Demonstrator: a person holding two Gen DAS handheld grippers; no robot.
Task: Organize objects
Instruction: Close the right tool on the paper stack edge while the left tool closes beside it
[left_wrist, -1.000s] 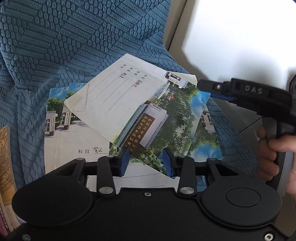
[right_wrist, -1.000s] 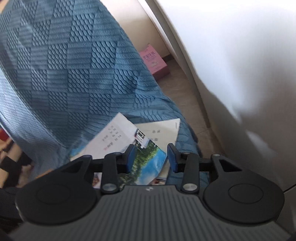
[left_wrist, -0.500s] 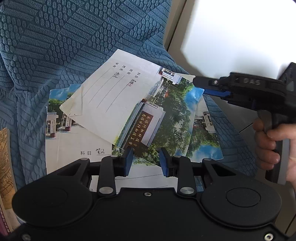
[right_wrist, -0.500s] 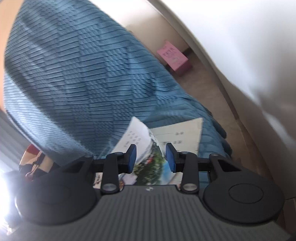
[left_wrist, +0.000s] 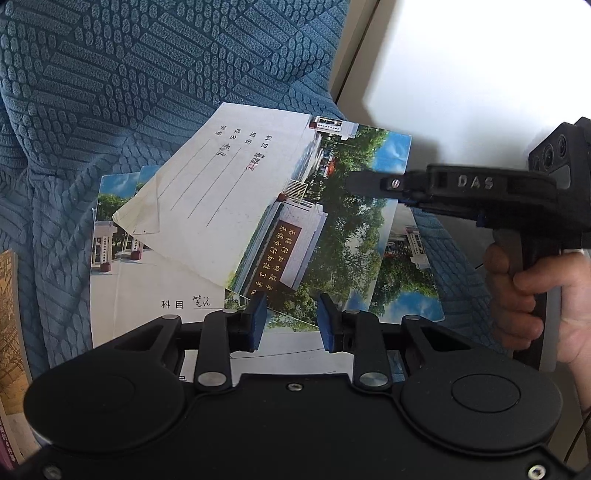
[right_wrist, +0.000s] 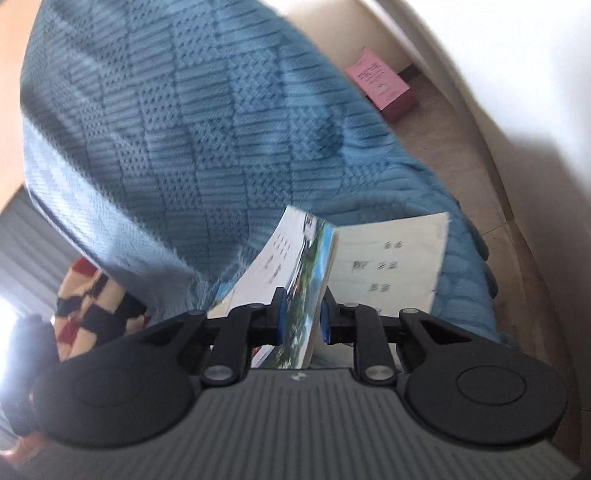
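Observation:
Several thin notebooks with photo covers lie on a blue knitted blanket (left_wrist: 147, 74). The top notebook (left_wrist: 266, 206) is tilted, lifted at its right edge. My right gripper (right_wrist: 300, 319) is shut on that edge of the top notebook (right_wrist: 303, 280); it also shows in the left wrist view (left_wrist: 369, 184), reaching in from the right. My left gripper (left_wrist: 290, 317) is open and empty, just above the near edge of the notebooks. A second notebook (left_wrist: 147, 291) lies flat beneath, and a third notebook (left_wrist: 410, 266) sticks out to the right.
A brown book (left_wrist: 11, 314) lies at the left edge. A pink box (right_wrist: 380, 83) sits on the floor by the white wall (left_wrist: 480, 74). A checked red and cream cloth (right_wrist: 92, 299) lies at the left.
The right gripper has closed on the top notebook's right edge and lifted it, turning it towards upright. The left gripper stays open and has barely moved.

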